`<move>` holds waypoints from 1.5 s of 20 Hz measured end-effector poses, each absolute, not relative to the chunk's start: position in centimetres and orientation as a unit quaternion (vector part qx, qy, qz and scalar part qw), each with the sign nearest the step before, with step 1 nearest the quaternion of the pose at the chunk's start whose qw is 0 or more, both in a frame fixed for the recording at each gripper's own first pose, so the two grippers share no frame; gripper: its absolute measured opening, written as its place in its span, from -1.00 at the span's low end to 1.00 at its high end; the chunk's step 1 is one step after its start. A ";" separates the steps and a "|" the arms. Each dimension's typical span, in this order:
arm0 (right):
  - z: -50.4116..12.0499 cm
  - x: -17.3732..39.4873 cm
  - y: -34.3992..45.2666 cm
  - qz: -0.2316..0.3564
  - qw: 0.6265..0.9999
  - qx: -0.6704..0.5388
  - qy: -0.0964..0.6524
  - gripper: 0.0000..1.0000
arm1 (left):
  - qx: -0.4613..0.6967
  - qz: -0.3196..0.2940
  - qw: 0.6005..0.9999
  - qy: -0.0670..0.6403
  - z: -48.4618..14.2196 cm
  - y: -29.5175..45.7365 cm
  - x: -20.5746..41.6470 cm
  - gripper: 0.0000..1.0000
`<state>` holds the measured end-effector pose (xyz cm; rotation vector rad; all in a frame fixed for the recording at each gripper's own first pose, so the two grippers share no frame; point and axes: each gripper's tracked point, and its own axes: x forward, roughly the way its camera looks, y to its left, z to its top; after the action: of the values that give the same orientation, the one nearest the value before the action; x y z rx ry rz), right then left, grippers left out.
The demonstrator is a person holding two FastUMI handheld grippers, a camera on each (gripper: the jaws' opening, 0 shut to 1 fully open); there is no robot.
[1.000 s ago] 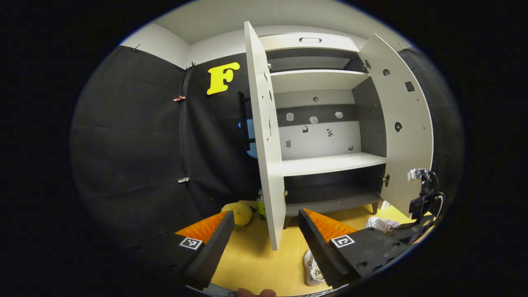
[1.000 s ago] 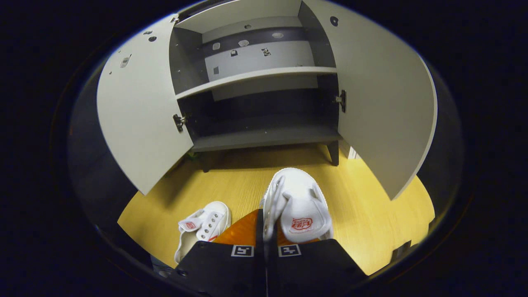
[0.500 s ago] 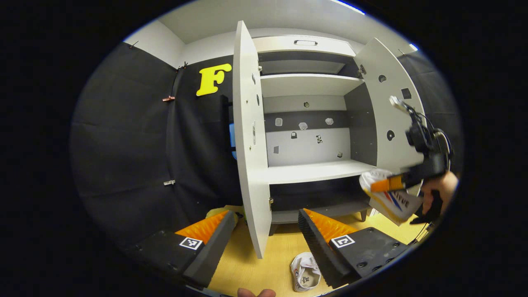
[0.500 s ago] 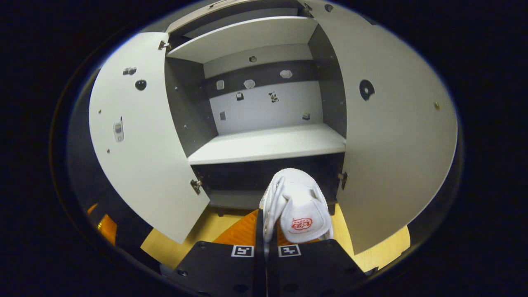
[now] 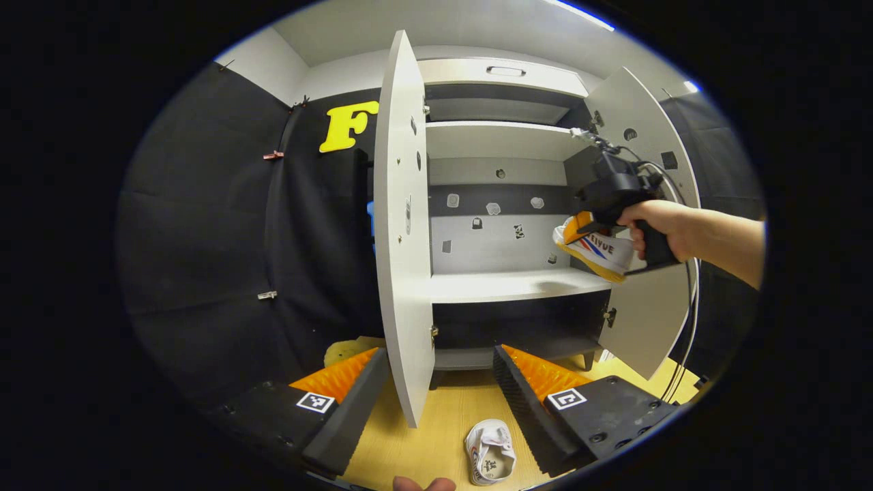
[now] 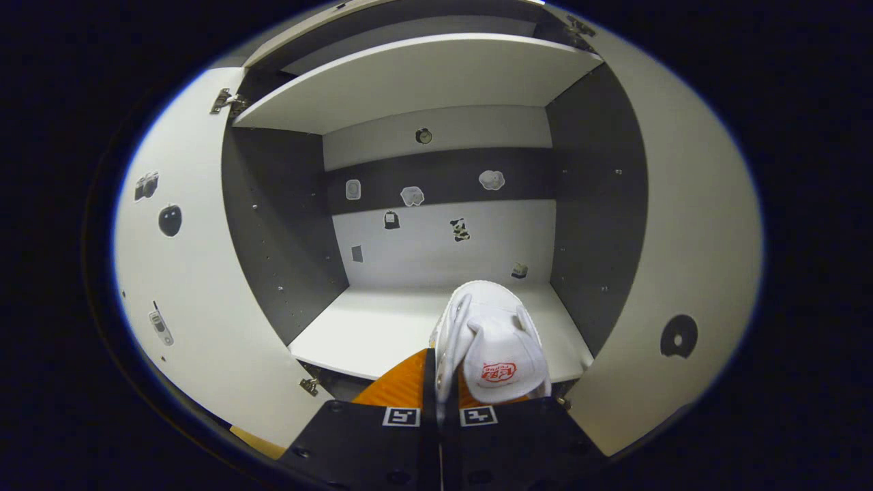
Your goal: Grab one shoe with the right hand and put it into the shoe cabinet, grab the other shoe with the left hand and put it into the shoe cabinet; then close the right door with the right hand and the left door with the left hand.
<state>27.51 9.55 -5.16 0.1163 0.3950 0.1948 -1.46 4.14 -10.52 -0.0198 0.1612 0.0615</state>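
In the right gripper view my right gripper point(image 6: 440, 368) is shut on a white shoe point(image 6: 492, 341), held in the air just in front of the cabinet's middle shelf point(image 6: 382, 327). The left gripper view shows that shoe point(image 5: 597, 251) and the right gripper point(image 5: 585, 225), held by a hand, at the right side of the open cabinet point(image 5: 505, 204) above the middle shelf. My left gripper point(image 5: 440, 378) hangs open and empty low over the floor. The second white shoe point(image 5: 490, 458) lies on the wooden floor between its fingers' line and the left door point(image 5: 399, 232).
Both cabinet doors stand wide open; the right door point(image 5: 648, 286) is behind the hand. The upper shelf point(image 6: 423, 75) and the dark bottom compartment point(image 5: 518, 327) hold nothing. A yellow soft toy point(image 5: 344, 351) lies on the floor left of the cabinet.
My right gripper has lifted the shoe from near the floor up to the middle shelf's height and closer to the cabinet. The left gripper has shifted slightly and stays open.
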 end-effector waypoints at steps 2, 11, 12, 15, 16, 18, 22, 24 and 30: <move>-6.3 30.7 9.7 0.093 0.972 0.036 0.212 -0.87 | -0.013 0.036 0.996 0.084 -10.8 4.4 -1.1 0.94; -12.2 41.5 10.9 0.077 0.959 -0.045 0.268 -0.88 | -0.020 0.060 0.994 0.090 -11.3 4.7 0.0 0.94; -12.8 42.4 10.9 0.075 0.959 -0.055 0.269 -0.88 | -0.020 0.062 0.994 0.092 -11.4 4.7 0.0 0.94; -14.7 44.7 10.5 0.061 0.956 -0.077 0.276 -0.87 | -0.020 0.069 0.993 0.098 -11.7 4.9 0.0 0.94; -15.3 45.3 10.4 0.057 0.955 -0.078 0.281 -0.87 | -0.020 0.071 0.992 0.100 -11.8 4.9 0.0 0.94; -16.5 45.7 10.4 0.056 0.951 -0.085 0.291 -0.87 | -0.019 0.074 0.992 0.104 -12.1 5.1 0.0 0.94; -17.1 46.2 10.4 0.051 0.948 -0.093 0.300 -0.87 | -0.020 0.072 0.991 0.108 -12.2 4.9 0.3 0.94; -17.1 46.1 9.8 0.038 0.947 -0.097 0.302 -0.80 | -0.019 0.070 0.992 0.106 -12.1 4.7 0.3 0.94; -16.4 43.7 10.2 0.048 0.943 -0.071 0.321 -0.03 | -0.023 0.057 0.993 0.100 -11.8 3.9 0.3 0.94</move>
<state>43.66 10.17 -16.43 -0.1449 0.6546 0.0978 0.31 3.88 -11.82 -0.0455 0.2001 0.1138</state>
